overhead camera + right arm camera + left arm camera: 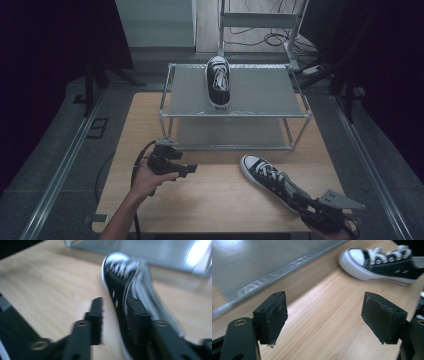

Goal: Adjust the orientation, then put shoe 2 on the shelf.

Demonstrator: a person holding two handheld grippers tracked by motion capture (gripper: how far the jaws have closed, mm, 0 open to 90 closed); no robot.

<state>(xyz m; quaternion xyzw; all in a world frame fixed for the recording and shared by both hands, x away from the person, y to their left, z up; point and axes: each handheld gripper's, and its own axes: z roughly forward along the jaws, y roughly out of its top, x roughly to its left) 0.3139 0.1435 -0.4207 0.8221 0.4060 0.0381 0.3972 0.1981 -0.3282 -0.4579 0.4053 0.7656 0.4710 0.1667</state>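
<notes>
A black low-top sneaker with white laces [269, 179] lies on the wooden table [215, 200], toe toward the rack. My right gripper [305, 202] is at its heel end. In the right gripper view the jaws [115, 301] straddle the sneaker's [125, 280] side wall, one jaw inside the opening and one outside. A strip of table shows between the outer jaw and the sole, and the view is blurred. A matching sneaker [218, 82] stands on the rack's top shelf [265, 92]. My left gripper [189, 169] [324, 298] hovers wide open over bare wood, with the table sneaker [384, 262] ahead of it.
The grey metal two-tier rack [300, 116] takes up the far half of the table, its lower shelf [230, 132] bare. Cables trail on the floor behind [260, 37]. Dark curtains hang on both sides. A person's left forearm [122, 217] comes in from the bottom.
</notes>
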